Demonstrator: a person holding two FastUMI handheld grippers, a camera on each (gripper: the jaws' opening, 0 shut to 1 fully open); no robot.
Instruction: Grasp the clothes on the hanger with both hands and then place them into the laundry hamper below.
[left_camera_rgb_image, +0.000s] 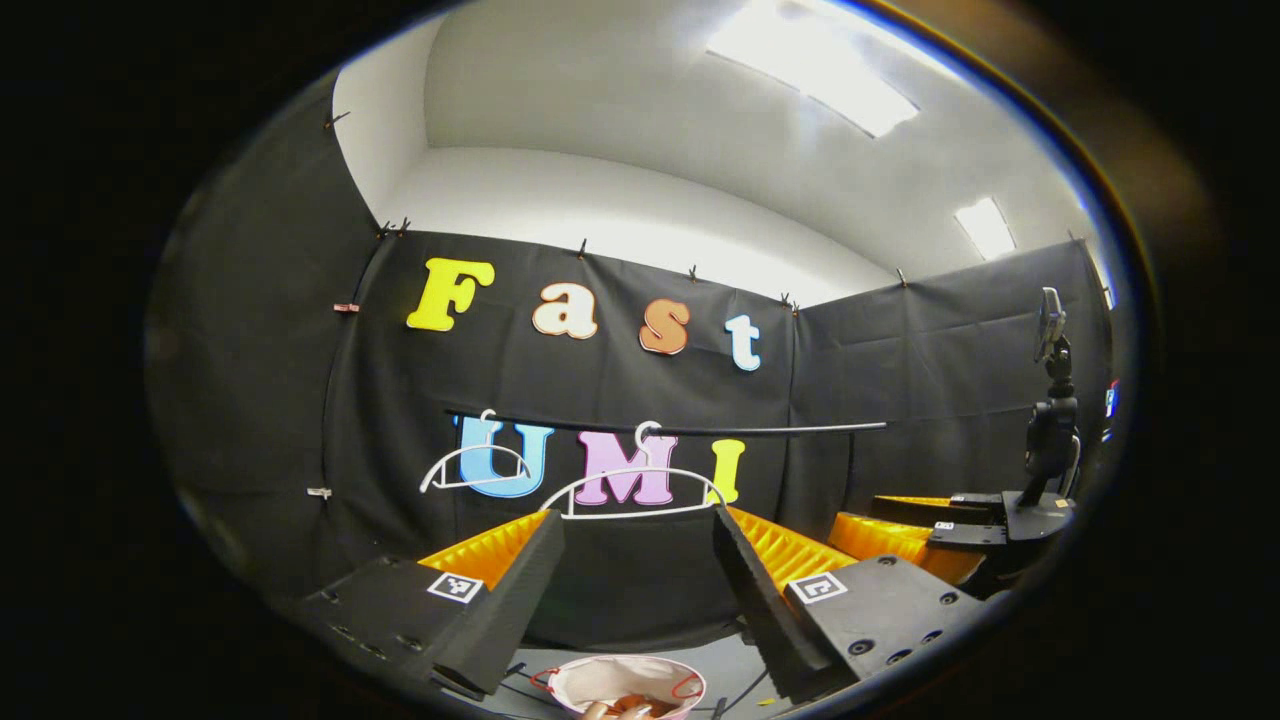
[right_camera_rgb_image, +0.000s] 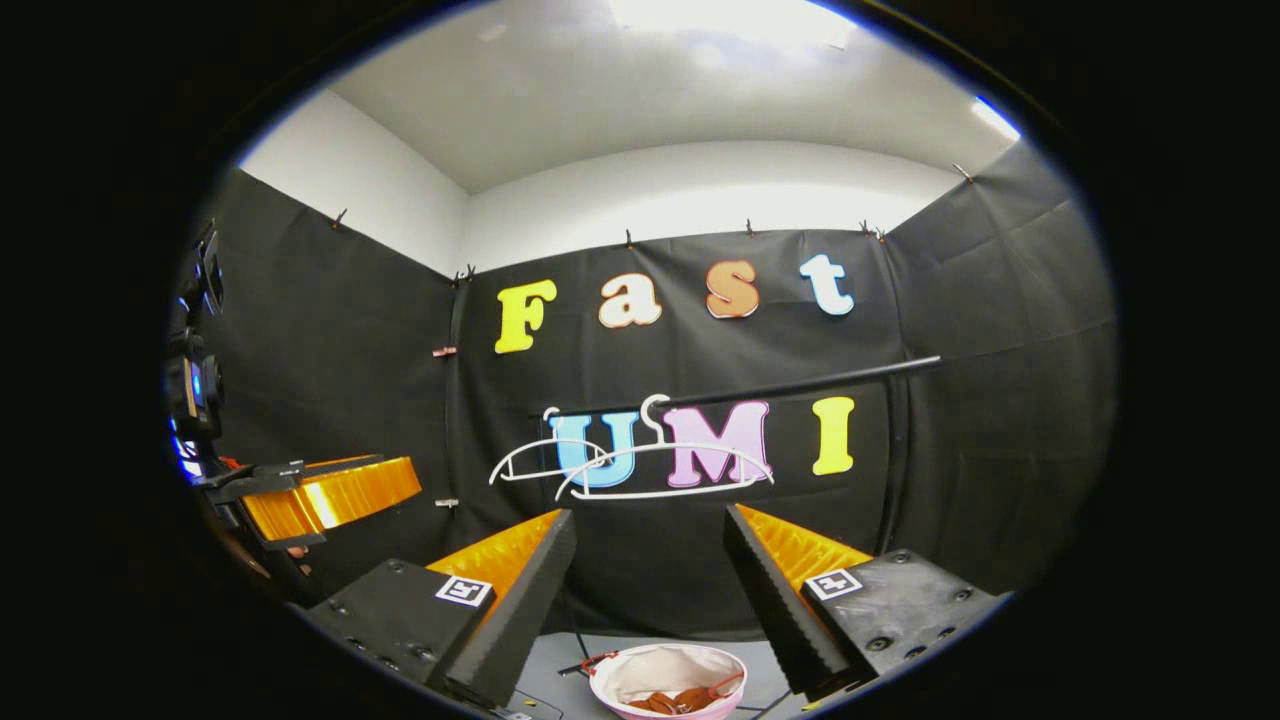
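Two bare white hangers (left_camera_rgb_image: 630, 490) (right_camera_rgb_image: 660, 465) hang side by side on a black rail (left_camera_rgb_image: 760, 430) (right_camera_rgb_image: 800, 385) in front of the booth's back wall. Below them stands a round laundry hamper (left_camera_rgb_image: 600, 668) (right_camera_rgb_image: 603, 690) with a pale lining and red handles. Brown-orange clothes (left_camera_rgb_image: 628, 706) (right_camera_rgb_image: 675, 701) lie inside it. My left gripper (left_camera_rgb_image: 638, 520) is open, held above the hamper with nothing between its fingers. My right gripper (right_camera_rgb_image: 650, 515) is open and empty too, at about the same height. Each gripper also appears off to the side in the other's view (left_camera_rgb_image: 865, 515) (right_camera_rgb_image: 405, 478).
Grey floor (left_camera_rgb_image: 730, 670) (right_camera_rgb_image: 560, 650) surrounds the hamper, with thin cables lying on it. Black cloth walls close the booth at the back and on both sides. A dark mounted device (left_camera_rgb_image: 1050, 400) (right_camera_rgb_image: 195, 385) rises above each far-off gripper.
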